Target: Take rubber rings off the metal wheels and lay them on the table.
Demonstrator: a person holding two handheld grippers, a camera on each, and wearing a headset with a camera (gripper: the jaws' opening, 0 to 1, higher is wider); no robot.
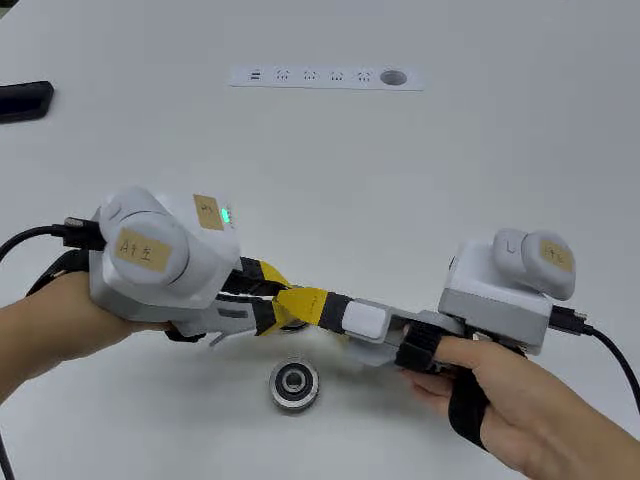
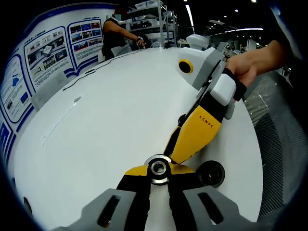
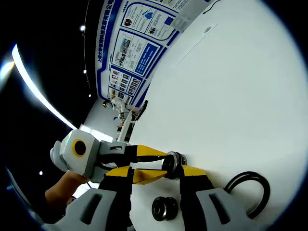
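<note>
The left gripper (image 2: pixel 159 172) is clamped on a metal wheel (image 2: pixel 159 168), one yellow-taped tip on either side of its rim. In the left gripper view the wheel shows its round face and bore, so its axis runs back along that gripper's length. It is held just above the table (image 1: pixel 400 180), near its near edge.

The right gripper (image 3: pixel 173 172) comes in from the right and meets the same wheel. Its jaws stand to either side of the wheel and one yellow tip touches the rim (I cannot tell whether they actually pinch it). In the right gripper view the wheel shows mostly its rim, with its axis running roughly across between that gripper's jaws.

A second wheel (image 1: pixel 295 385) lies flat on the table just nearer than the joined tips. Its bore points up and a dark rubber ring (image 1: pixel 276 386) is around it.

A black cable (image 3: pixel 248 185) loops on the table to the right. Far across the table a white power strip (image 1: pixel 325 77) lies, with a black object (image 1: pixel 22 100) at the far left.
</note>
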